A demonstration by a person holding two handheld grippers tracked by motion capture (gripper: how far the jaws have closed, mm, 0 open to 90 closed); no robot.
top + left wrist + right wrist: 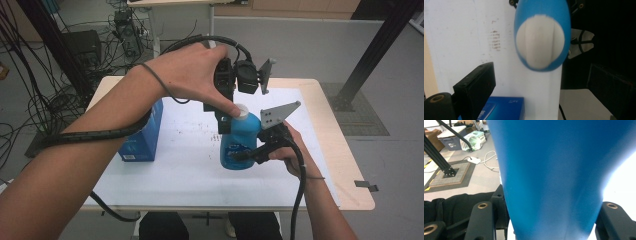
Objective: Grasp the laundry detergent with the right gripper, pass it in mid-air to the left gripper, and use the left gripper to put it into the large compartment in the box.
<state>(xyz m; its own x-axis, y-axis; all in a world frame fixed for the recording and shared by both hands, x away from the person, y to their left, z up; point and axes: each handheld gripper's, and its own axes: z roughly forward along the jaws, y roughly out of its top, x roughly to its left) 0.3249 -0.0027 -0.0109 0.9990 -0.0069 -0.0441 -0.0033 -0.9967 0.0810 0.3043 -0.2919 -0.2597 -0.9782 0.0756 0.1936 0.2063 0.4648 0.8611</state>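
A blue bottle [240, 145] with a white cap [241, 111] stands upright on the white sheet [185, 165]. My right gripper [252, 152] is shut on the bottle's lower body from the right; in the right gripper view [549, 220] the blue body [554, 170] sits squeezed between both black jaws. My left gripper [225, 125] hangs over the bottle and points down just left of the cap. In the left gripper view the cap [540, 42] lies ahead of the jaws and its left finger [474, 85] stands well apart from it. Those jaws are open and hold nothing.
A blue box [142, 135] stands on the left part of the sheet, also in the left gripper view [504, 107]. The wooden table [350, 165] ends close on the right and front. Black cables trail along both forearms. Floor clutter and a dark frame post lie beyond the table.
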